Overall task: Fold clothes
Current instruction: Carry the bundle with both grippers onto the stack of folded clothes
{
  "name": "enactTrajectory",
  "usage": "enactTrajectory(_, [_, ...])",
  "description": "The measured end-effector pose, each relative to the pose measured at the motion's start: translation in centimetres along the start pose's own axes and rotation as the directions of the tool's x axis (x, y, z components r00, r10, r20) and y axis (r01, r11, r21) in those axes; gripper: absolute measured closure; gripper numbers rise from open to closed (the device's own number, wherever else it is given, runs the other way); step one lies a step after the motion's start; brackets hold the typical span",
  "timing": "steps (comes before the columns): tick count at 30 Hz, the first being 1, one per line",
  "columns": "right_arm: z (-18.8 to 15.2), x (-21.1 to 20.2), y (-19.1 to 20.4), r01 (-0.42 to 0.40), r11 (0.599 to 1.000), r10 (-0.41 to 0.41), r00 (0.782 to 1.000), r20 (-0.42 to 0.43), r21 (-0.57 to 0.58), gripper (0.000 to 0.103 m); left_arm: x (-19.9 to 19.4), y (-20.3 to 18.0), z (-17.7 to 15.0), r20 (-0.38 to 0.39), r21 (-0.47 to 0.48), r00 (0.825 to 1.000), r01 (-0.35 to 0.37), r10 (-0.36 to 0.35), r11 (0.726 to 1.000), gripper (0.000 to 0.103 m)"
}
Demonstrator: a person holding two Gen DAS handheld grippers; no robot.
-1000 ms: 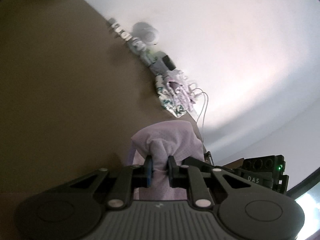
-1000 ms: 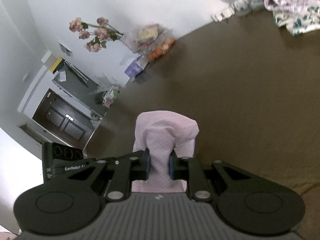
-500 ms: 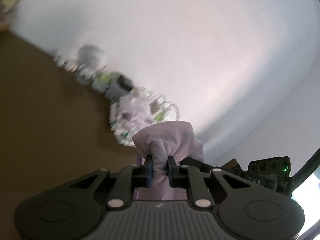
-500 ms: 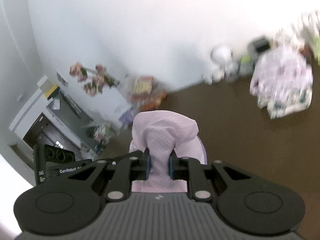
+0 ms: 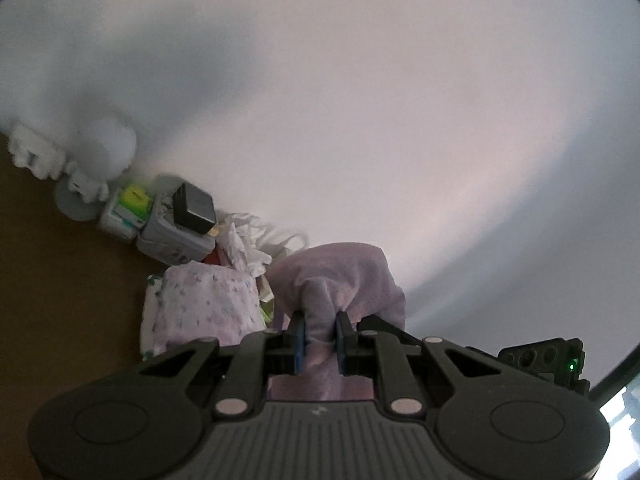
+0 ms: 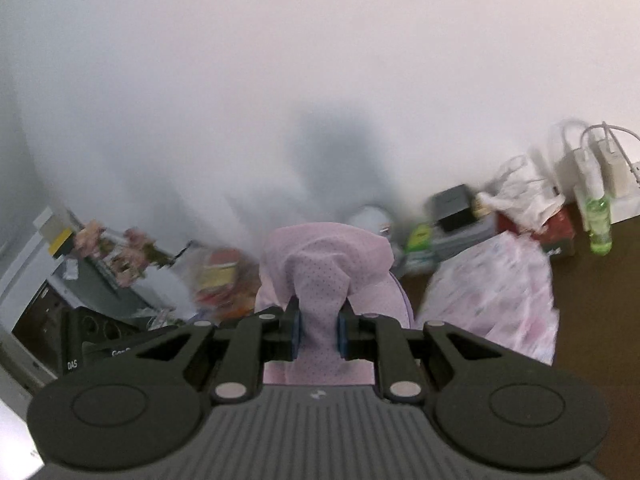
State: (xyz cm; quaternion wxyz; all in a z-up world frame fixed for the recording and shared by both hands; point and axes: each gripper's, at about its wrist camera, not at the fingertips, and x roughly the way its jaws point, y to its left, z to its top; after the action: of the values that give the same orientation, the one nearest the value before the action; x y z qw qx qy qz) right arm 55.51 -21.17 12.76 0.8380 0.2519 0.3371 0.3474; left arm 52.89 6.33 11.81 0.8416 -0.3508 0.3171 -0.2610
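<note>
Lettering "DAS" on casing — each gripper pinches lilac cloth.

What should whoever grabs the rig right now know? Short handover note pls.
Left claw: shut on a bunched fold of the pink dotted garment.
Right claw: shut on another bunch of the same garment.
Garment hangs between both claws, toward the wall end of the brown table, near the floral clothes pile.
Done: both holds taken.
Left: lay it flat, fold, then tackle the pile.
</note>
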Motion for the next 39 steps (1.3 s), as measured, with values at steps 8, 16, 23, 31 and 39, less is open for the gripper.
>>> enactTrajectory(8, [2.7, 6.4, -9.7, 0.048, 0.995, -0.044, 0.998, -0.053, 0.087, 0.086, 10.8, 6.7, 2.3, -0.098, -0.084, 0.995, -0.023, 0.015, 0.996, 0.089])
enactTrajectory(16, [1.4, 9.3, -13.4, 0.065, 0.993, -0.056, 0.995, -0.087, 0.096, 0.082, 12.7, 10.1, 1.4, -0.122, -0.131, 0.992, -0.053, 0.037, 0.99, 0.088])
enactTrajectory(23, [2.1, 7.4, -12.7, 0.092, 0.993, -0.089, 0.995, -0.043, 0.068, 0.05, 11.1, 8.5, 2.2, -0.085, -0.107, 0.994, -0.08, 0.071, 0.991, 0.059])
enactTrajectory(31, [1.9, 4.7, -8.4, 0.163, 0.978, -0.148, 0.982, 0.119, -0.128, 0.073, 8.9, 3.1, 3.6, 0.087, 0.117, 0.993, -0.088, 0.078, 0.989, 0.063])
enactTrajectory(39, [-1.2, 9.3, -5.7, 0.356, 0.856, -0.323, 0.935, 0.149, -0.375, 0.084, 15.1, 3.6, 2.0, -0.006, 0.191, 0.977, -0.208, 0.213, 0.959, 0.095])
